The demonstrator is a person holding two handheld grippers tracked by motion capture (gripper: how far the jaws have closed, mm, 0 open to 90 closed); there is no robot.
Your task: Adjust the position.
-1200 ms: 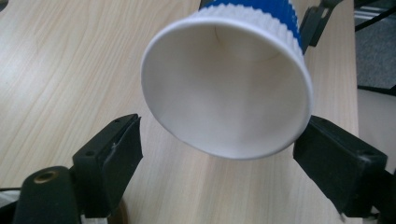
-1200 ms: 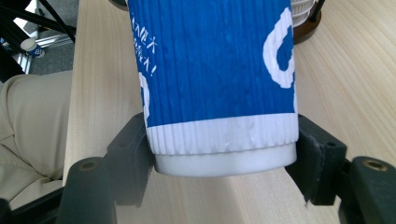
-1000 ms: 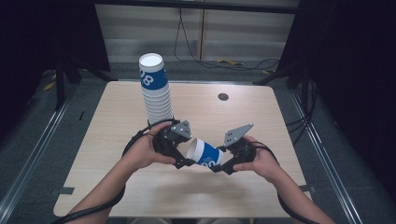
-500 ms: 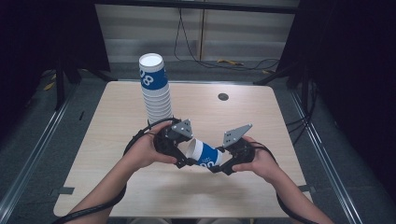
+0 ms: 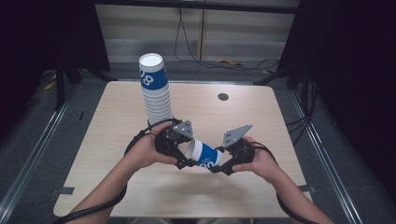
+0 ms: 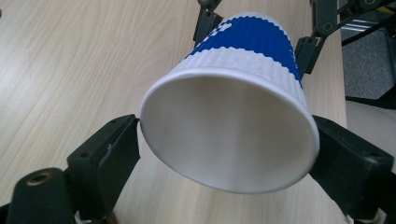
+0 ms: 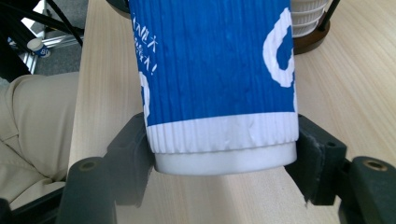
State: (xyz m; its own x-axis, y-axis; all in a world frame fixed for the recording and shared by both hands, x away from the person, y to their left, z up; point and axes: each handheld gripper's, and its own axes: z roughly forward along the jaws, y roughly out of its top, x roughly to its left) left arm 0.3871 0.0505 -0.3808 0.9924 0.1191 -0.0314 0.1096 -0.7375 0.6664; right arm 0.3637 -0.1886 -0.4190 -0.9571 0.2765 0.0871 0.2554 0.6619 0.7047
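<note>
Currently, right hand-held gripper (image 5: 223,167): its jaws are clamped on the base end of the blue-and-white paper cup (image 5: 204,156); in the right gripper view the pads (image 7: 135,149) press both sides of the white bottom band.
Left hand-held gripper (image 5: 183,160): its jaws have just been opening; they flank the cup's rim, which sits between them, one pad (image 6: 114,151) right at the rim, with no firm squeeze to be seen.
Cup position: it lies tilted on its side above the table (image 5: 280,116), bridging the two hand-held grippers, mouth toward the left one, base toward the right.
Risk, drop: with the left jaws loosened, the cup hangs from the right grip alone; a slip on the narrow base band would probably let it tumble onto the table.
Risk, crush: a harder squeeze could dent the thin paper wall.
Risk, collision: the cup stack (image 5: 156,91) stands just beyond the left hand; a careless swing could topple it.
</note>
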